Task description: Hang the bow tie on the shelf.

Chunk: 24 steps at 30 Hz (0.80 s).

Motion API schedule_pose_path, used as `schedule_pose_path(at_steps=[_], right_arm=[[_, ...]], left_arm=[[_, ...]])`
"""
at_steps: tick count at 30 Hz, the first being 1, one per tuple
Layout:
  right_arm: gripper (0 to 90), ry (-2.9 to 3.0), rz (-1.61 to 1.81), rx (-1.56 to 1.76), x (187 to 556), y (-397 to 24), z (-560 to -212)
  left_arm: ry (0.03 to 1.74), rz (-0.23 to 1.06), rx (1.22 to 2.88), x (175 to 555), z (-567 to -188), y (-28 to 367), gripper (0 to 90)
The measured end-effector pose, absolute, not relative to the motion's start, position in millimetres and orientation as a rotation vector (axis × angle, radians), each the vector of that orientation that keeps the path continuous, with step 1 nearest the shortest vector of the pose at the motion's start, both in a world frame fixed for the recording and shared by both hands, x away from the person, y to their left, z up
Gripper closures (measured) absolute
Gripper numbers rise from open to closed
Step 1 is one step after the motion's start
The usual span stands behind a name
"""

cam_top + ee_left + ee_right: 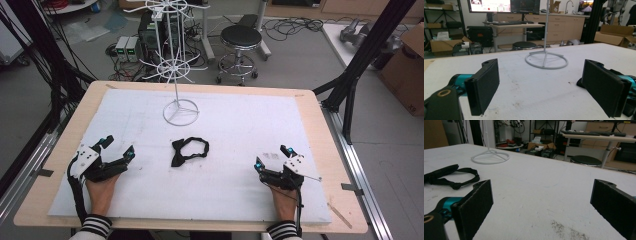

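Here, the black fabric bow tie is flanked at 9 and 3 o'clock by the released left gripper and right gripper.

Grey concrete floor beyond the far table edge, cables strewn over it. Black round stool on a chrome base stands past the table, ahead of both claws. Black aluminium frame posts slant at either side of the bench. Cardboard box on the floor off to the right claw's outer side. Far ahead of the left claw: light-wood cabinets with a sink faucet, a desk with keyboard, two monitors lit. Dark shelving at the left. Even overhead light.
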State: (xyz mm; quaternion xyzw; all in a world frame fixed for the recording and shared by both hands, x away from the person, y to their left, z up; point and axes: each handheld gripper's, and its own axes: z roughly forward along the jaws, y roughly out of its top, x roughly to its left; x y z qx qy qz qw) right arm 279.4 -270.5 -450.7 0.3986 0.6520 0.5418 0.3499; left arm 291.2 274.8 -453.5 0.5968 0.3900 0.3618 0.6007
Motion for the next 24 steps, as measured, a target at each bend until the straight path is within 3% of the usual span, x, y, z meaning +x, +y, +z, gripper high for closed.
schedule_pose_path(at_steps=[24], right_arm=[[3.4, 1.650, 1.439, 1.063, 278.4, -274.6, -451.3]], left_arm=[[0.886, 0.856, 1.373, 288.8, -454.1, 274.7, 15.6]])
